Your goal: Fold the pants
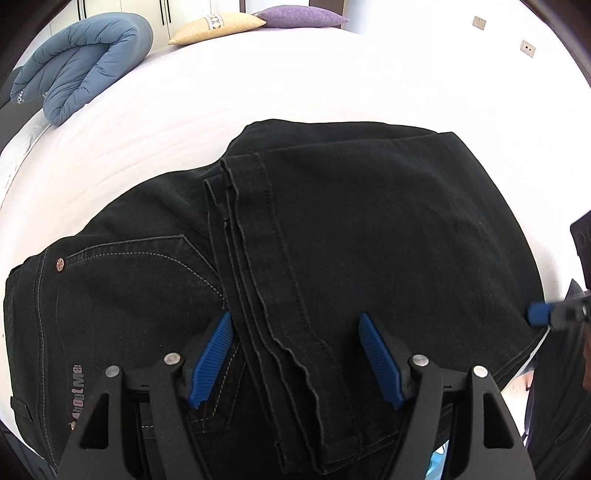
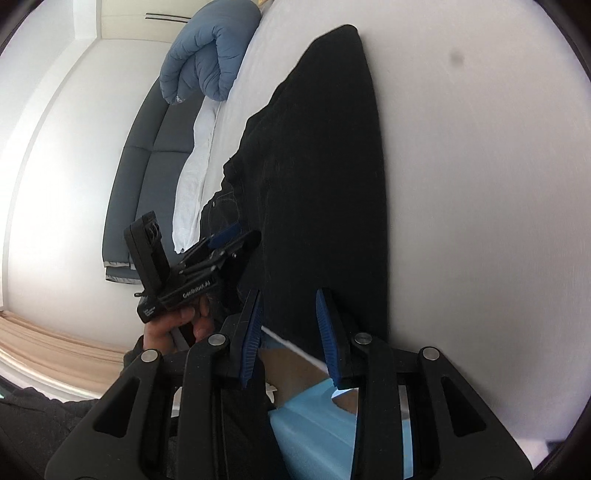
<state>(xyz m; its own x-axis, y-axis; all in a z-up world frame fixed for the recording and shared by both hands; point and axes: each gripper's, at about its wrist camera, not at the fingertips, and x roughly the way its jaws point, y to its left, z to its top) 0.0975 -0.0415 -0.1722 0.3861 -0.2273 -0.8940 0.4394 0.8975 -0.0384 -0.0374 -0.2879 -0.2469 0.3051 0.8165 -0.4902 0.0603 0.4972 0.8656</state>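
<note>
Black jeans (image 1: 332, 221) lie folded on the white bed (image 1: 295, 81), leg hems laid across the seat and back pocket. My left gripper (image 1: 295, 354) is open, its blue pads (image 1: 212, 354) straddling the leg hems near the bed's front edge, just above the cloth. In the right wrist view the jeans (image 2: 314, 166) stretch away along the bed. My right gripper (image 2: 290, 332) is open at the near end of the folded jeans, at the bed's edge. The left gripper (image 2: 221, 236) shows there, held in a hand. The right gripper's blue tip (image 1: 539, 314) shows at the left view's right edge.
A rolled blue duvet (image 1: 85, 62) lies at the bed's far left, with a beige pillow (image 1: 218, 26) and a purple pillow (image 1: 299, 16) at the far end. A grey bench (image 2: 147, 147) stands beside the bed. A light blue box (image 2: 321, 424) sits below the bed edge.
</note>
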